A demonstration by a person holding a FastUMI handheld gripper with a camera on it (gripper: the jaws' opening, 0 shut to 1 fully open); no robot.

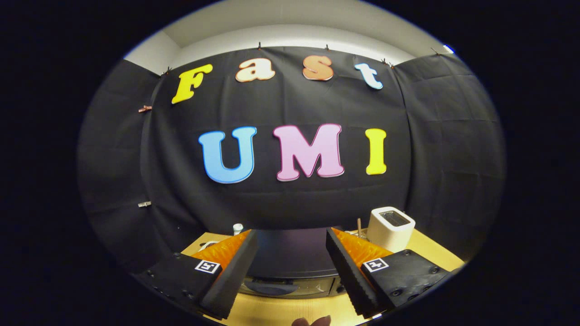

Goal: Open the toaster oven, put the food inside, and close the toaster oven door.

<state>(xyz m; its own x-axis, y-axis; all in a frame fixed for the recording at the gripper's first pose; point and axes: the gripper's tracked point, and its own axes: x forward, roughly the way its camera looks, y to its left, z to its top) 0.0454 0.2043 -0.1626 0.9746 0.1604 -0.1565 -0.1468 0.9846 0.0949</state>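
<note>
Gripper (290, 267) held high and level, fingers spread wide apart, nothing between them and nothing touched.

Straight ahead and below the fingers, framed in the gap between them: the toaster oven (290, 265), a dark, low box seen from above and in front, its top plain and its glass door (283, 287) closed and upright. A darker shape across the upper part of the glass, probably the handle, too shadowed to be sure.

Right of the toaster oven, close by: a white slot toaster (390, 226), with a thin wooden stick (359, 226) standing between the two. Left of the toaster oven and behind it: a small white-capped bottle (238, 228). All of it on a light wooden table (281, 312). Just in front of the toaster oven, at the near table edge: a couple of fingertips (312, 322) of a person. No telling where the food lies.

Judged as rigid metal and glass, heavy enough to stay put under a gentle pull, though likely to slide if tugged hard. Door probably hinged at the bottom, swinging down and outward. Best hold: the handle along the door's top edge, pinched near its middle. Smooth bar, so a firm squeeze before pulling; glass itself best left alone.
</note>
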